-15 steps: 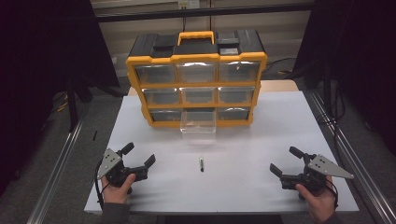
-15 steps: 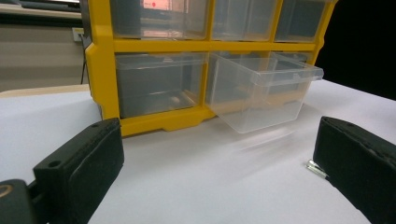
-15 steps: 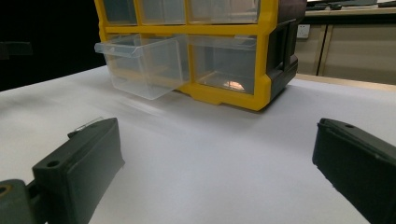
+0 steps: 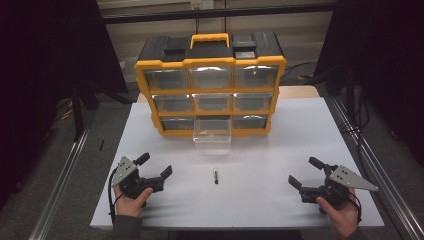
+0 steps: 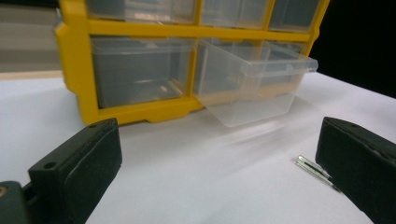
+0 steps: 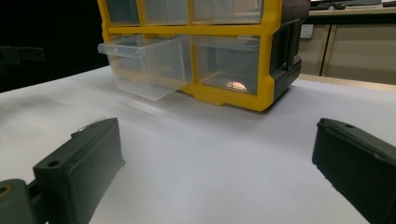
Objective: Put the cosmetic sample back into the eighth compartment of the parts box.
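Bottom-middle drawer [image 4: 212,134] already pulled out, small pin [image 4: 216,175] lying untouched between my left claw [image 4: 155,167] and right claw [image 4: 304,174], both spread open, empty.

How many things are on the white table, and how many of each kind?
Yellow drawer box: 1
Grippers, left and right: 2
Small dark stick lying between them: 1
Total: 4
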Demonstrator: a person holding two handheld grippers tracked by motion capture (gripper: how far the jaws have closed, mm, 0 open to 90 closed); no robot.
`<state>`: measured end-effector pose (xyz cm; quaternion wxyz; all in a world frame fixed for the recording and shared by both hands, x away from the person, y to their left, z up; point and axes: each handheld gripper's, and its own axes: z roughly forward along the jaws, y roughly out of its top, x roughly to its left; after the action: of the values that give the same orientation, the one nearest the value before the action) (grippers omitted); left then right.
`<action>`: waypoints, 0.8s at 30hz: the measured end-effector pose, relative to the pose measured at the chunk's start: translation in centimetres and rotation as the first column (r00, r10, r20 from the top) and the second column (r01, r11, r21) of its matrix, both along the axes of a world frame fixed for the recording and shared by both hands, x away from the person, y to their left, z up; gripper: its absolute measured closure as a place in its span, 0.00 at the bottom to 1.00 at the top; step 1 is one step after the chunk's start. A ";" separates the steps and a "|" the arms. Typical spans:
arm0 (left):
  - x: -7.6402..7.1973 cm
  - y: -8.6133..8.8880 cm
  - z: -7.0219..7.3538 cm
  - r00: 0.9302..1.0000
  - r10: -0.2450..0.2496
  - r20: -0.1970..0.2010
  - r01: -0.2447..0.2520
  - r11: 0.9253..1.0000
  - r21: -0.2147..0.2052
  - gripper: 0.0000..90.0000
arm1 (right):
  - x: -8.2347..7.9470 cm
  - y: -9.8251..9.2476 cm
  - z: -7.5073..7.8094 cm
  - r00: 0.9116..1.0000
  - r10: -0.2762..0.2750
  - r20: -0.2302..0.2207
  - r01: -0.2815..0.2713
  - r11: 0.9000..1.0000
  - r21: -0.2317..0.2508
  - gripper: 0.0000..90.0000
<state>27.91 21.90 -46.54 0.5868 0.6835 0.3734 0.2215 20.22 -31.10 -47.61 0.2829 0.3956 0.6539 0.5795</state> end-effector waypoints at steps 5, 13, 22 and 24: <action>0.3 -1.1 0.3 0.999 -0.032 -0.039 0.032 0.999 -0.002 0.01 | 0.0 0.1 0.0 1.000 0.000 -0.005 0.000 1.000 0.001 0.01; 0.6 -2.8 0.3 0.994 -0.050 -0.101 0.052 0.999 0.016 0.01 | 0.1 0.0 0.0 1.000 -0.001 -0.004 0.000 1.000 -0.006 0.01; 0.6 -5.1 0.3 0.987 -0.086 -0.136 0.094 0.994 0.052 0.02 | 0.3 0.2 0.0 1.000 -0.003 -0.002 0.003 1.000 -0.002 0.01; 0.7 -5.6 0.3 0.985 -0.096 -0.145 0.107 0.992 0.069 0.02 | 0.2 0.2 0.0 1.000 -0.005 -0.009 0.005 1.000 -0.005 0.01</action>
<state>28.56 16.35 -46.22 0.5430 0.7374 0.3700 0.1565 20.46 -30.93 -47.58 0.2821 0.3991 0.6556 0.5756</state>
